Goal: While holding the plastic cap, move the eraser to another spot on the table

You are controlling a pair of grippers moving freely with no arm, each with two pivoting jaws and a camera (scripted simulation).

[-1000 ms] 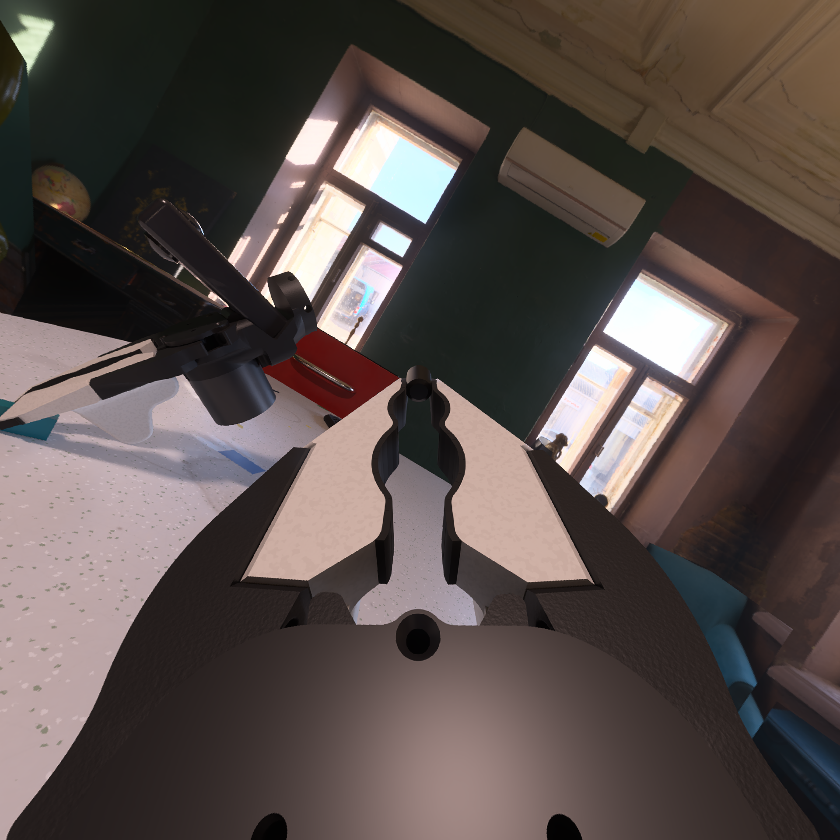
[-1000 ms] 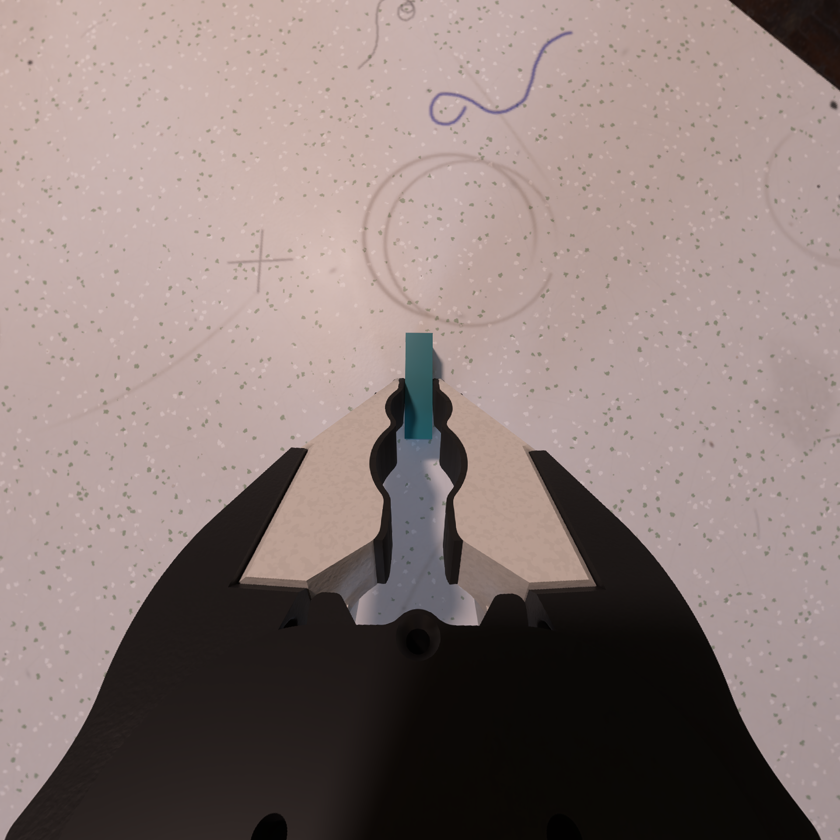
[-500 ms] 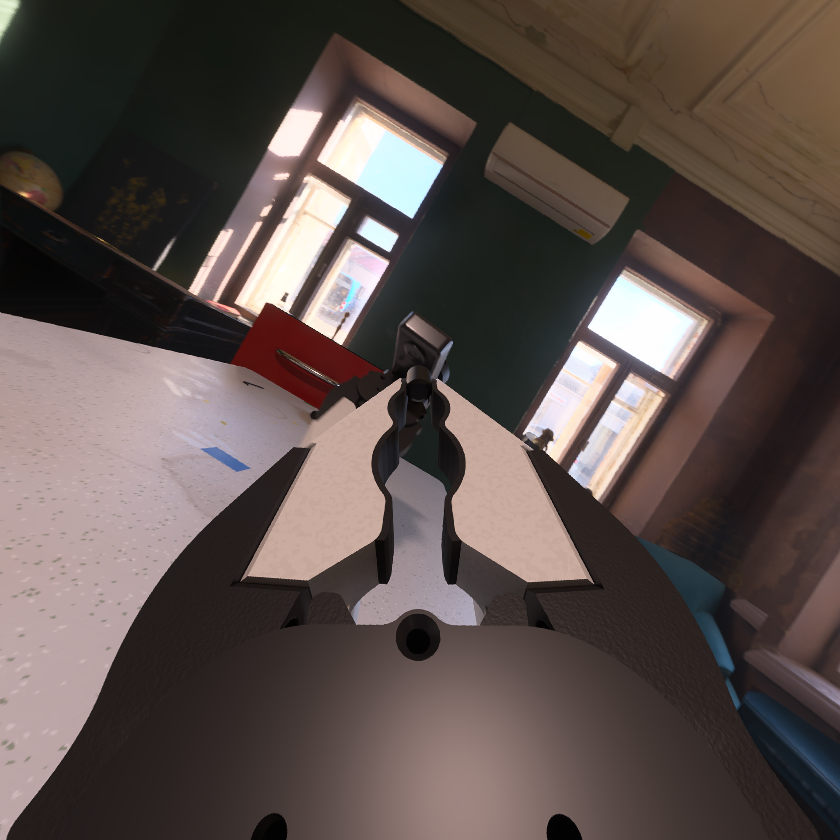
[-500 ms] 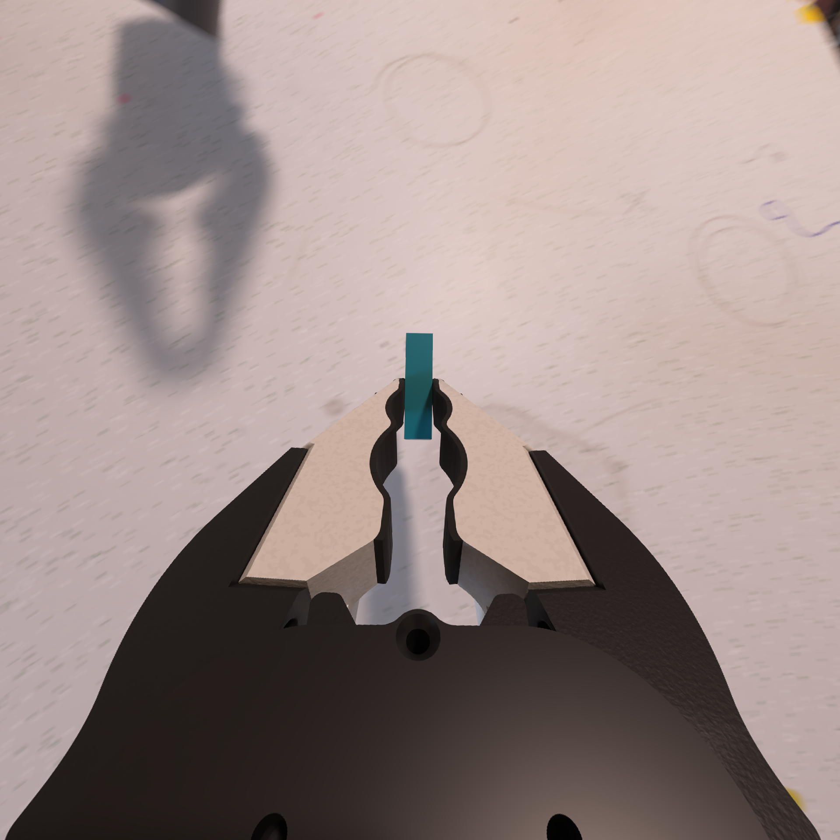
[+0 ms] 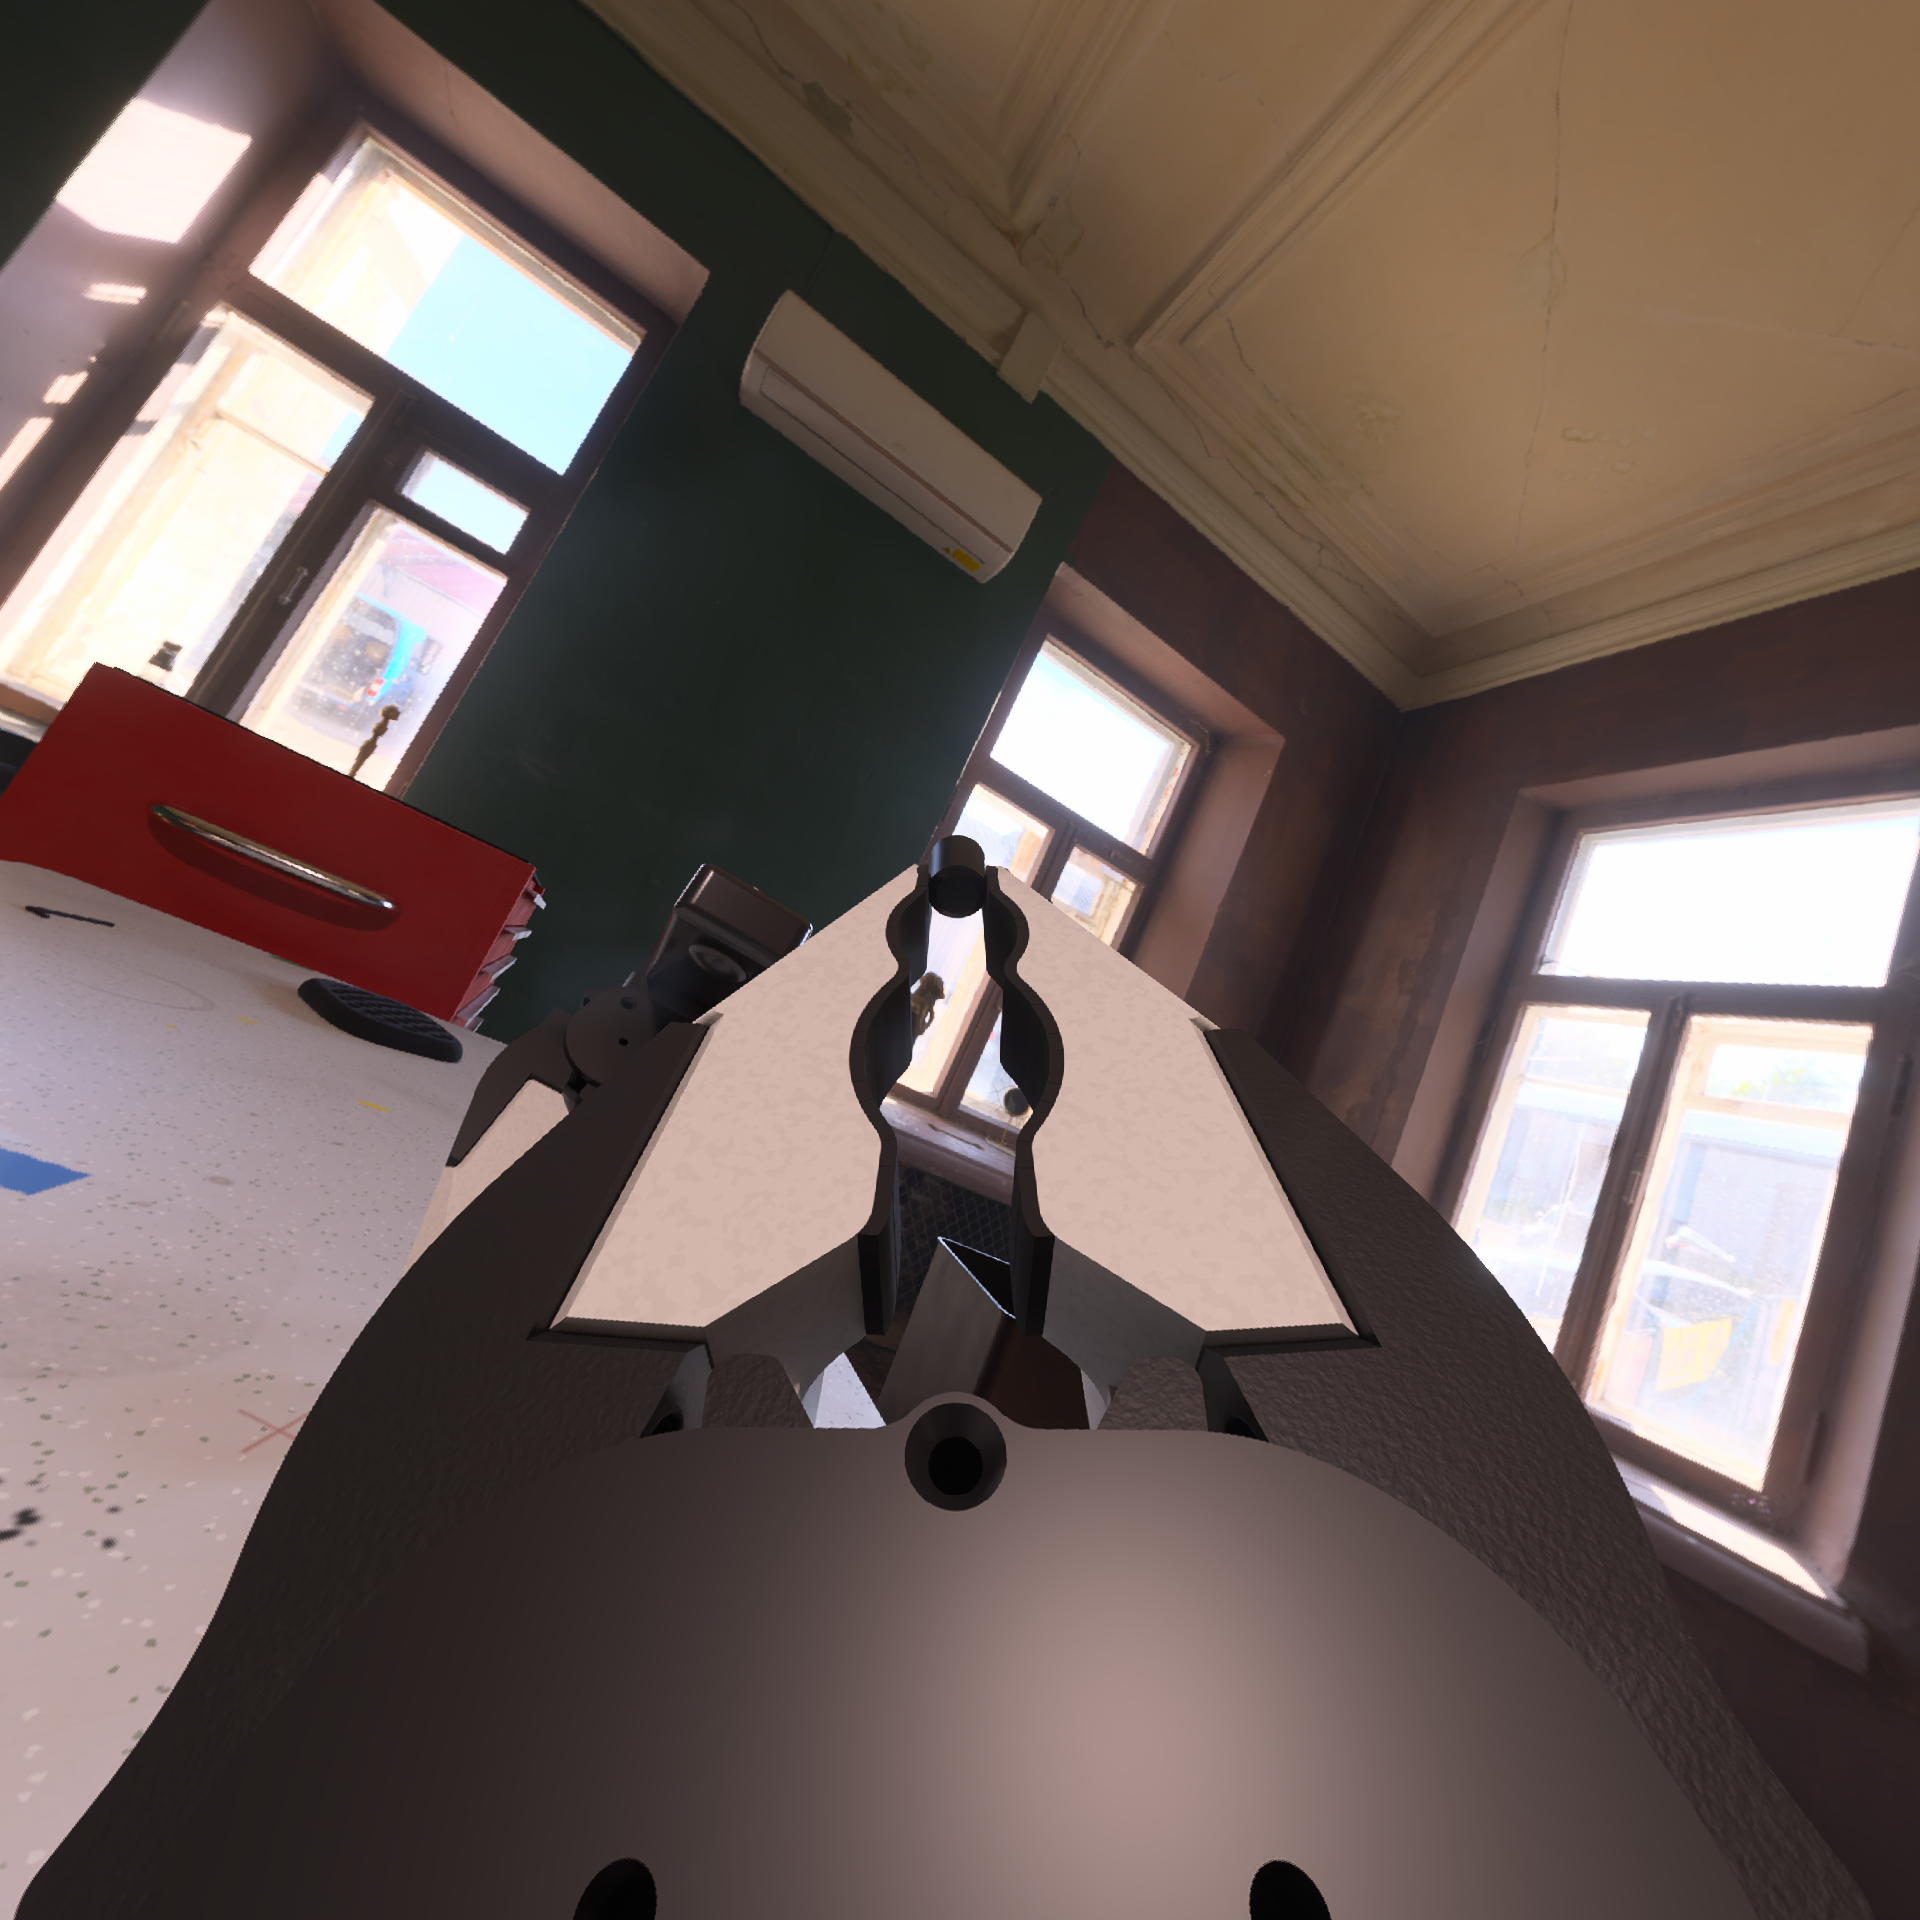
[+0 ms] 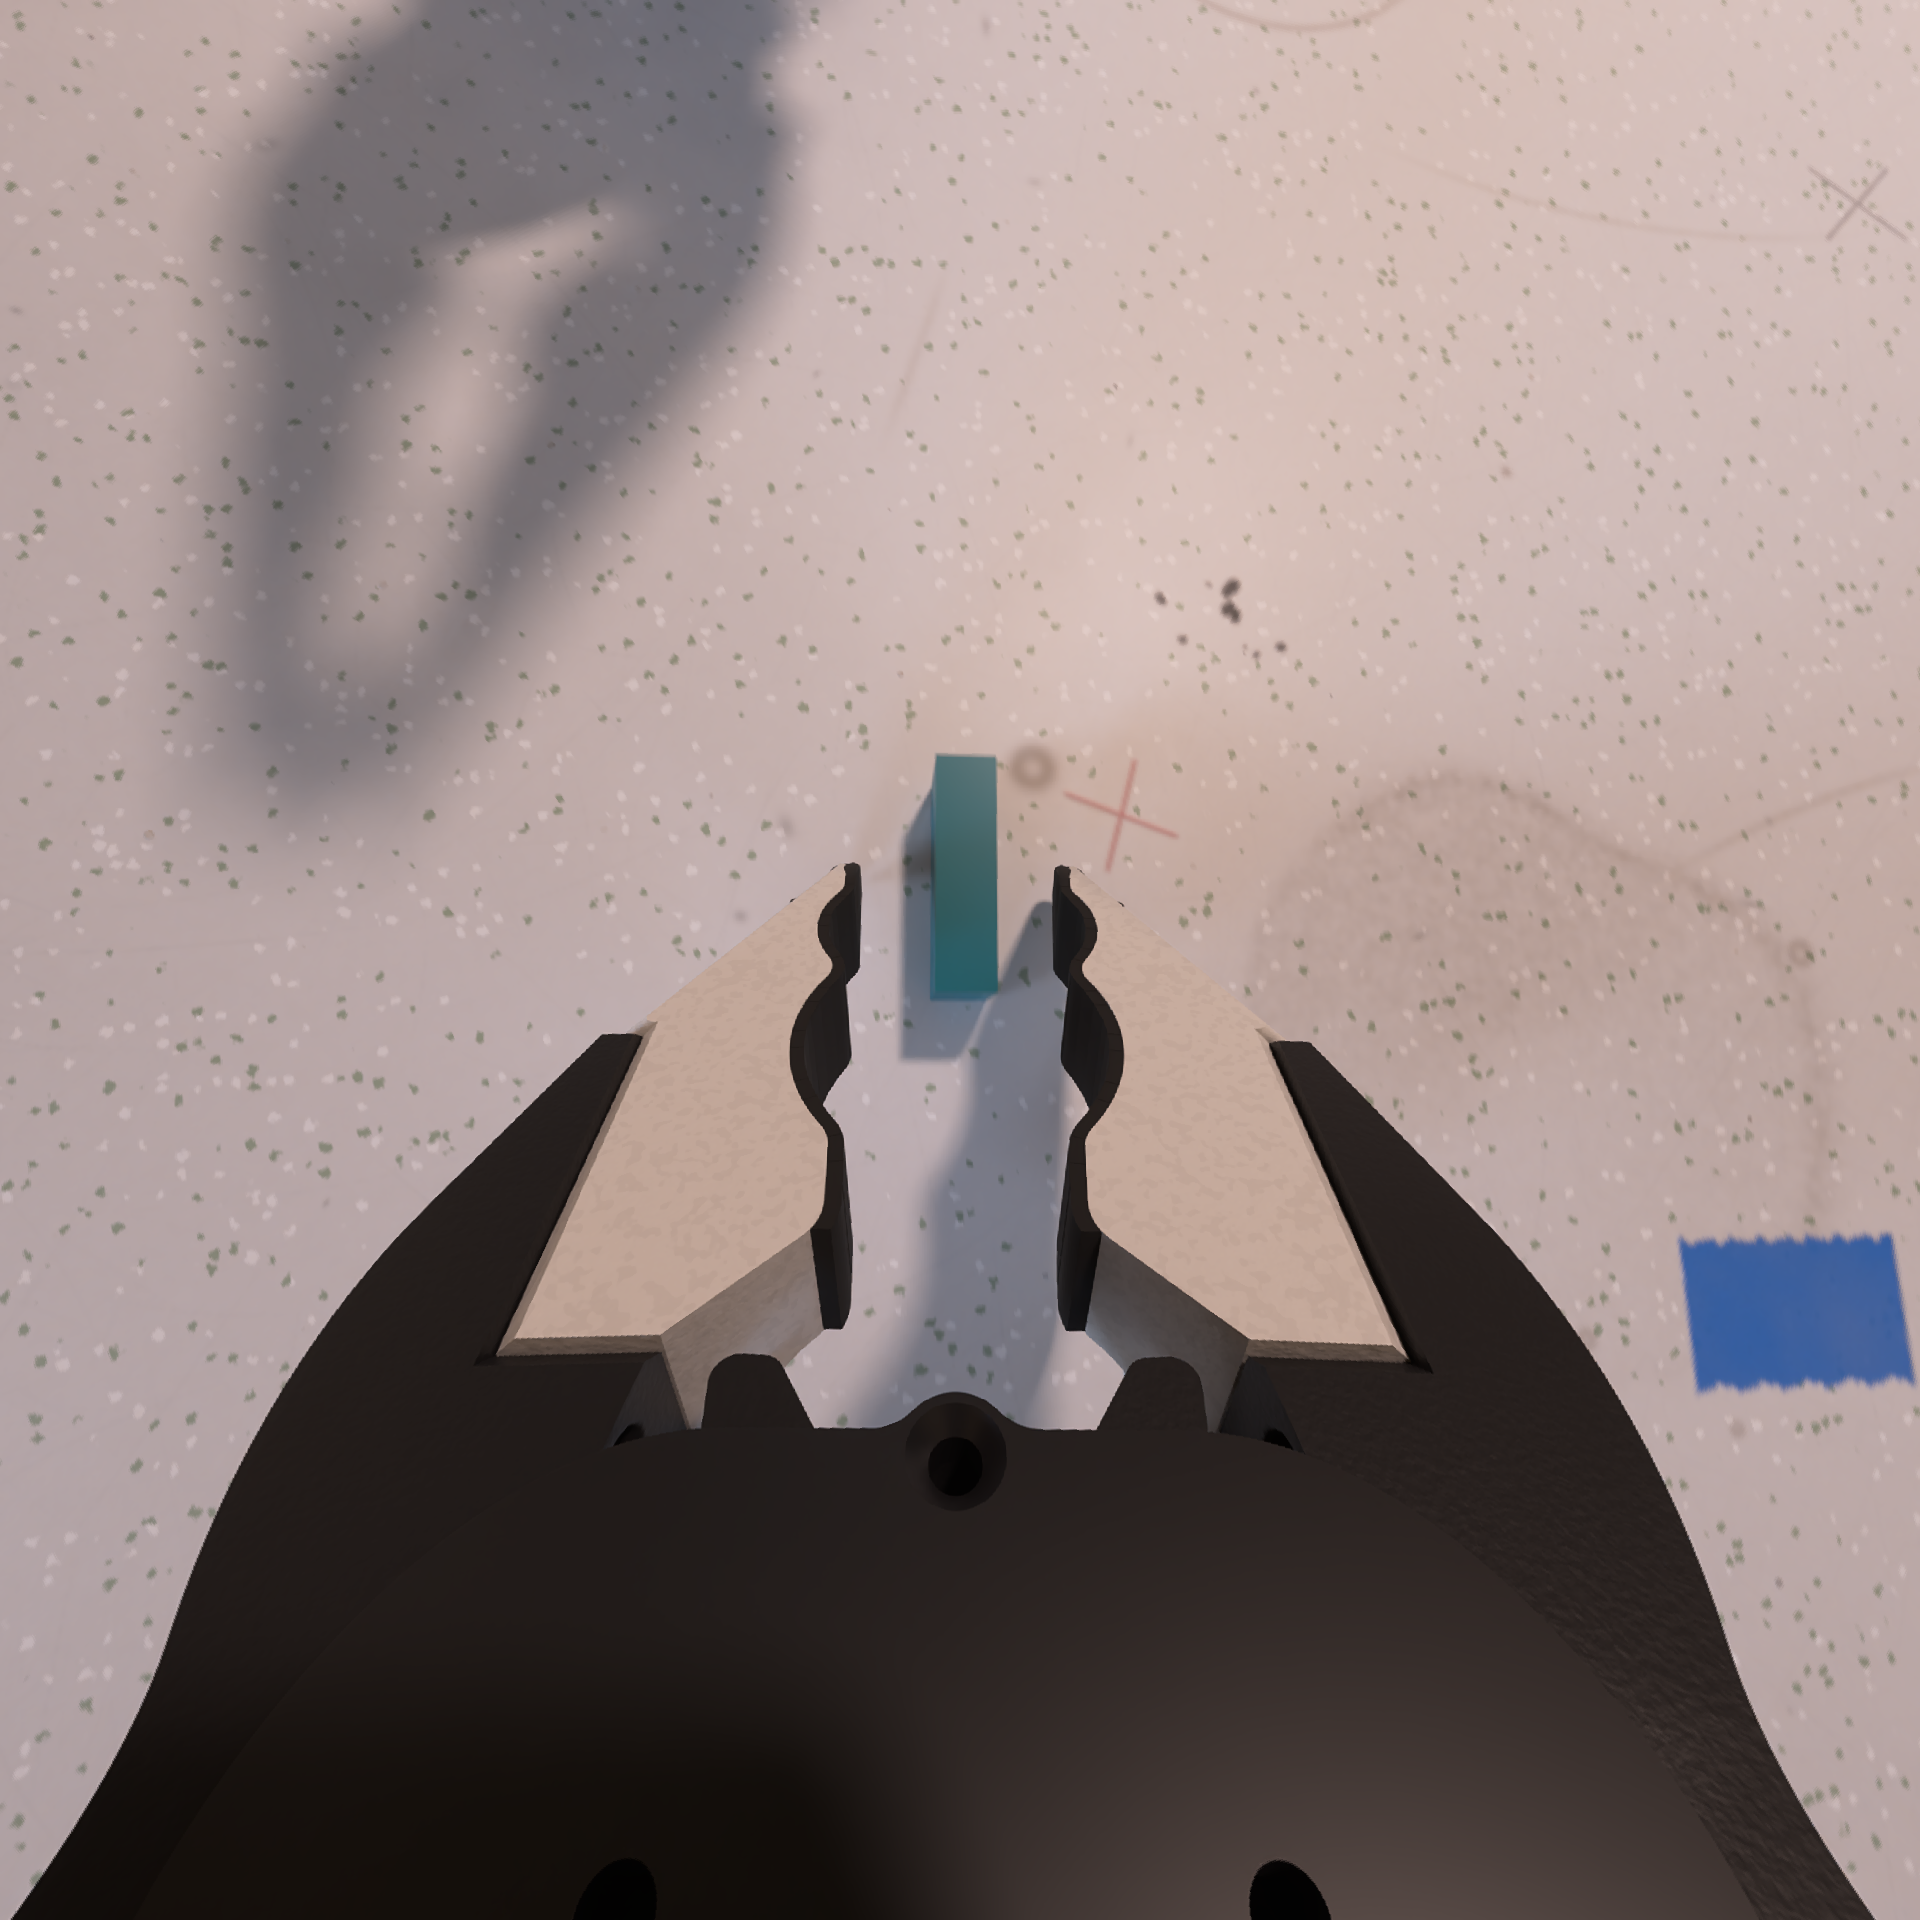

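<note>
In the left wrist view my left gripper (image 5: pixel 958 896) is shut on a small black plastic cap (image 5: pixel 957 878) at its fingertips, held in the air and tilted up toward the room. Part of the right gripper (image 5: pixel 665 997) shows just behind my left finger. In the right wrist view my right gripper (image 6: pixel 956 883) is open and points down at the table. The teal eraser (image 6: pixel 964 878) lies on the speckled white table (image 6: pixel 1455 468) between the fingertips, touching neither finger.
A red toolbox (image 5: pixel 249 847) with a metal handle stands at the table's far side, with a black round pad (image 5: pixel 379 1020) in front of it. A blue tape patch (image 6: pixel 1797 1311) lies right of my right gripper. The left gripper's shadow (image 6: pixel 499 374) falls on the table.
My right gripper has opened and let go of the eraser, which now lies on the table at a new spot. My left gripper has tilted and turned, still holding the cap.
</note>
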